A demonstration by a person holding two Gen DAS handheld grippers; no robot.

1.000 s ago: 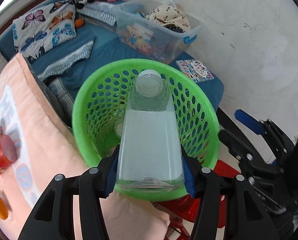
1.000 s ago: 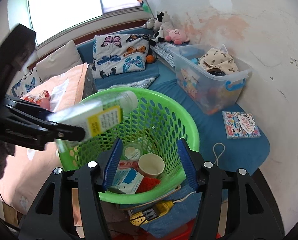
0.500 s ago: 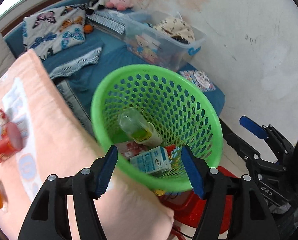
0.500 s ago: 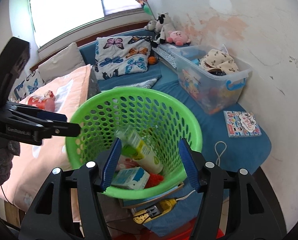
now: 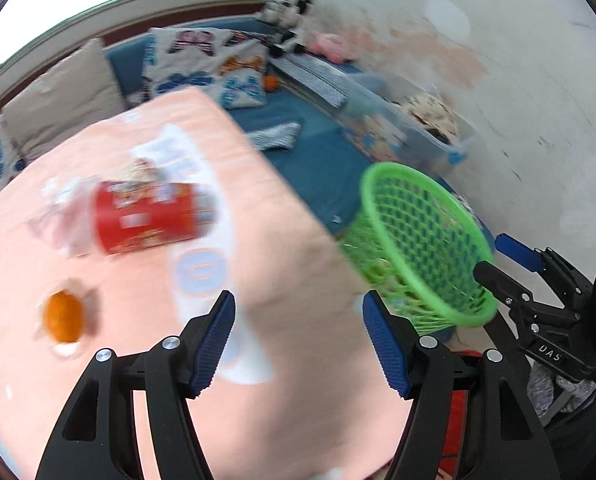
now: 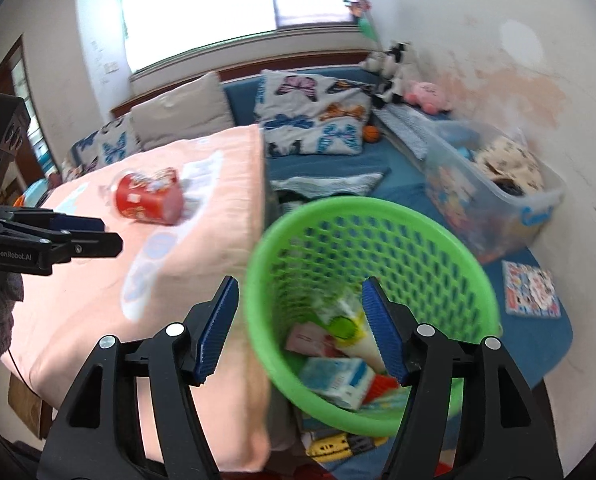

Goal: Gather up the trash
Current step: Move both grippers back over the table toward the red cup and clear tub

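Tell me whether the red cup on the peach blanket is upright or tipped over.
Tipped over: the red cup lies on its side on the peach blanket, its printed wall facing up in both wrist views.

Left hand-held gripper [image 5: 299, 338] was black plastic with triangular cutouts, blue ribbed pads [image 5: 214, 340], silver screws, right hand-held gripper [image 6: 300, 326] was built alike, white "GenRobot.AI" lettering on one side, grey glove behind it.
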